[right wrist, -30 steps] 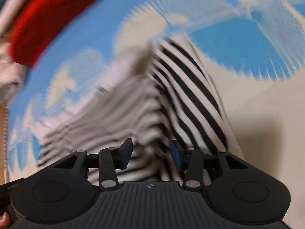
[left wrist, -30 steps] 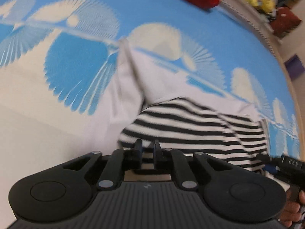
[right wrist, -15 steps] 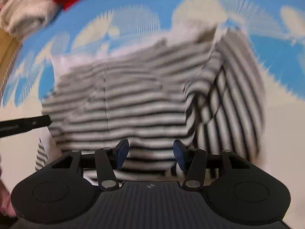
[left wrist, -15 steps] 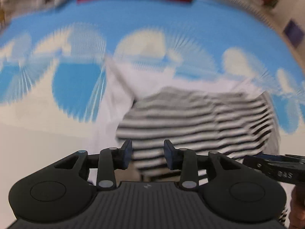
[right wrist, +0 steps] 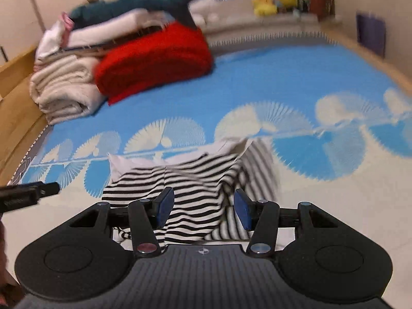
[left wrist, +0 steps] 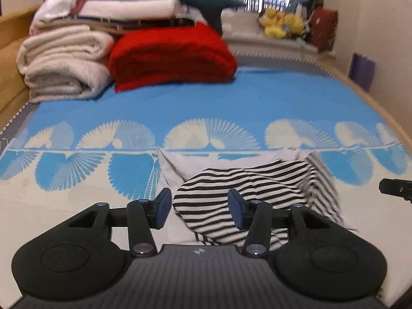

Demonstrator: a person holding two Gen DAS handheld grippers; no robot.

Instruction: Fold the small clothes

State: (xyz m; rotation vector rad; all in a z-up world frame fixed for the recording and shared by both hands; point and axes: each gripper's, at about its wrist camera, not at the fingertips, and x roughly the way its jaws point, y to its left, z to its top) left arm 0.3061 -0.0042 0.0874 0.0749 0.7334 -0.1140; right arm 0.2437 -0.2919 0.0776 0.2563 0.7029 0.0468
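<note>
Left wrist view: at the far left a stack of folded cream blankets (left wrist: 64,61) rises against a wooden bed frame, thick and fuzzy, its top layers blurred. Beside it lies a folded red blanket (left wrist: 172,56) of coarse knit, touching the cream stack. The bedspread (left wrist: 257,97) under everything is smooth blue cloth with cream fan shapes in a row. My left gripper (left wrist: 200,211) hangs with its blue-padded fingers (left wrist: 162,207) spread apart, gripping nothing. Just past them, near the middle of the bedspread, sits the striped garment (left wrist: 231,193), soft black-and-white cloth rumpled into a mound over a plain white layer; its near edge is hidden behind my gripper body and its right side is smeared by blur. At the far right edge a black bar (left wrist: 395,188) is cut off by the frame. Yellow plush toys (left wrist: 282,23) sit far back by the window, too small to make out.

Right wrist view: a black bar pokes in at the left edge, cut off. My right gripper (right wrist: 203,211) also has its fingers (right wrist: 242,209) apart and bare, with the striped garment (right wrist: 180,188) lying just beyond them, its right fold blurred to grey. The whole background is soft with blur.
</note>
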